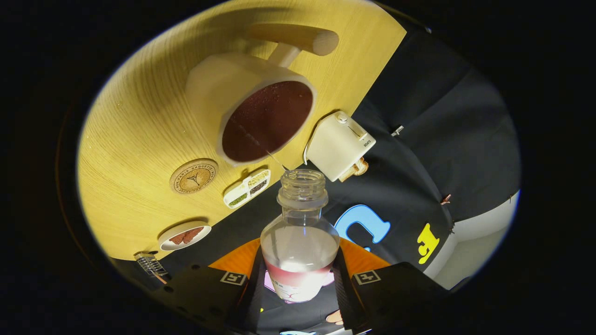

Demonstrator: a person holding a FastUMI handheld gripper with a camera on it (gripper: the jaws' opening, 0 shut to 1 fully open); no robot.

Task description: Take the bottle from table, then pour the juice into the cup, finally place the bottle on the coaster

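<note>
- One gripper (300, 279) sits nearest, its two jaws pinching the lower body of the bottle from either side.
- One clear bottle (300, 232) stands between the jaws, tilted with its open, uncapped mouth pointing away toward the cup; a little red juice (298, 279) is left low in its body, near the jaws.
- One thin stream of liquid (260, 144) runs between the bottle's mouth and the cup's opening.
- One cup (242, 102), pale with a wooden handle (298, 39), stands on the tabletop just beyond the bottle's mouth; it holds dark red juice, with small bubbles on the surface.
- One wooden tabletop (135, 139), light yellow with visible grain, carries everything beyond the bottle; its edge meets the black cloth wall (433, 125) behind the bottle.
- One round coaster (193, 176) with a printed ring and a centre mark lies flat beside the cup, apart from it and bare.
- One small oblong tray (247, 188) with several compartments of dark and green bits lies just beside the coaster, near the tabletop's edge.
- One small round dish (185, 235) holding reddish-brown pieces sits closer to the jaws than the coaster.
- One white boxy device (339, 145) sits at the tabletop's edge, beside the cup.
- One small metal coil-like object (150, 265) shows near the dish; what it is I cannot tell.
</note>
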